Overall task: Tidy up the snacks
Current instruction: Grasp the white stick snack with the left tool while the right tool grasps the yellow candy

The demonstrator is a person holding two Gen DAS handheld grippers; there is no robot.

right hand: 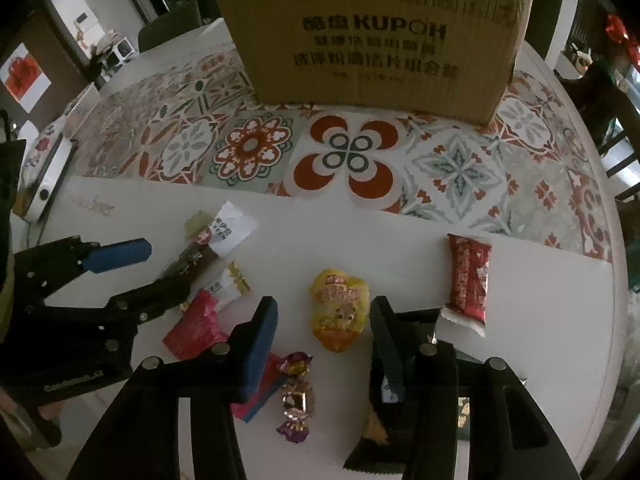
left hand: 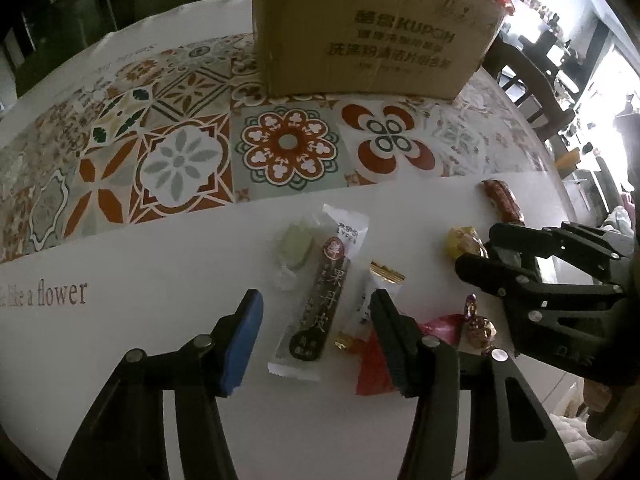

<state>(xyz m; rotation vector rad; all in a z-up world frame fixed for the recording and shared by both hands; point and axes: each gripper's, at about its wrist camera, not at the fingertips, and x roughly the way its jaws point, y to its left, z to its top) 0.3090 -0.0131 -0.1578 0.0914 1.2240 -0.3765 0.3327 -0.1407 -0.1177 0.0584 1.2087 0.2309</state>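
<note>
Two grippers hang over a round table whose cloth is white near the cameras and printed with patterned tiles farther off. At the far side stands a brown cardboard box printed "KUPOH", resting on the tiled band.

Left gripper is spread wide, empty, with its blue pad on one side and its dark finger on the other. Between them lies a long dark fruit-leather bar in a clear wrapper, and just beyond that a pale green sweet in clear wrap. Its dark finger overlaps a red packet and a white sachet with a gold end.

Right gripper is likewise released and holds nothing. A yellow snack pack lies between its fingertips, touching neither as far as the view shows. To the right of it, well apart, lies a red wrapped bar with a white crimped end. A dark packet sits partly under the right finger. Nearer the camera, a purple-and-gold twist candy lies beside a pink packet that the blue pad partly covers.
</note>
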